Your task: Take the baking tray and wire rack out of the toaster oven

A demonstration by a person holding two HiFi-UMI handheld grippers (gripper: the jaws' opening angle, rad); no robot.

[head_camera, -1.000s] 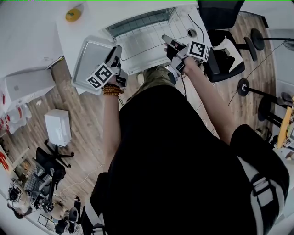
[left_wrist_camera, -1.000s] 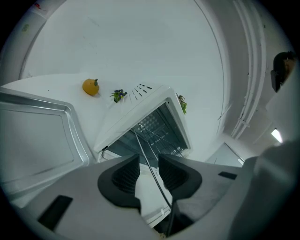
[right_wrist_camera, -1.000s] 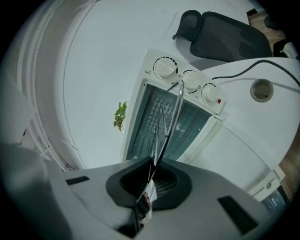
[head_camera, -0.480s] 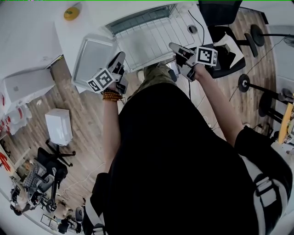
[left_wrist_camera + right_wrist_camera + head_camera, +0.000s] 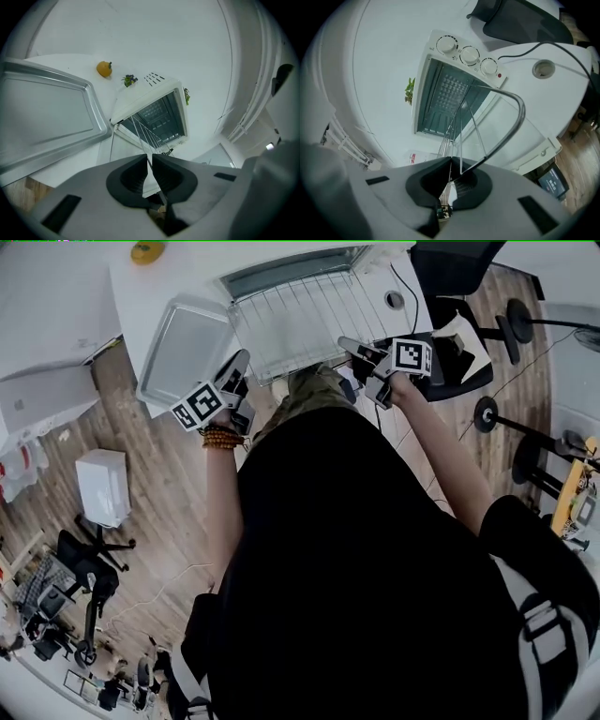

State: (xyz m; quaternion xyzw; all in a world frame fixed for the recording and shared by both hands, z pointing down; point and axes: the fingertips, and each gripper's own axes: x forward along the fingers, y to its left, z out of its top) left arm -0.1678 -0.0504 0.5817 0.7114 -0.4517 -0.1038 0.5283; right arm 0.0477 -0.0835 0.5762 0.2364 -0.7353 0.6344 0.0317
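The wire rack (image 5: 300, 320) juts out of the open white toaster oven (image 5: 281, 273) over its lowered door. My left gripper (image 5: 242, 360) is at the rack's front left corner, its jaws closing the last bit onto a thin wire (image 5: 140, 136). My right gripper (image 5: 345, 343) is shut on the rack's front right corner, where the rounded rim (image 5: 508, 124) bends. In the gripper views the left gripper (image 5: 150, 161) and right gripper (image 5: 452, 164) both pinch wire. The baking tray (image 5: 183, 348) lies empty on the table left of the oven, also in the left gripper view (image 5: 47, 112).
A yellow-orange object (image 5: 147, 251) sits at the table's back left. The oven's knobs (image 5: 468, 55) face the right gripper. A cable and grommet hole (image 5: 543, 69) lie right of the oven. A black office chair (image 5: 459, 315) stands to the right. The table's front edge (image 5: 150, 404) is close to my legs.
The left gripper moved from the tray's edge to the rack's left corner and shut on it. The right gripper drew back toward me with the rack.
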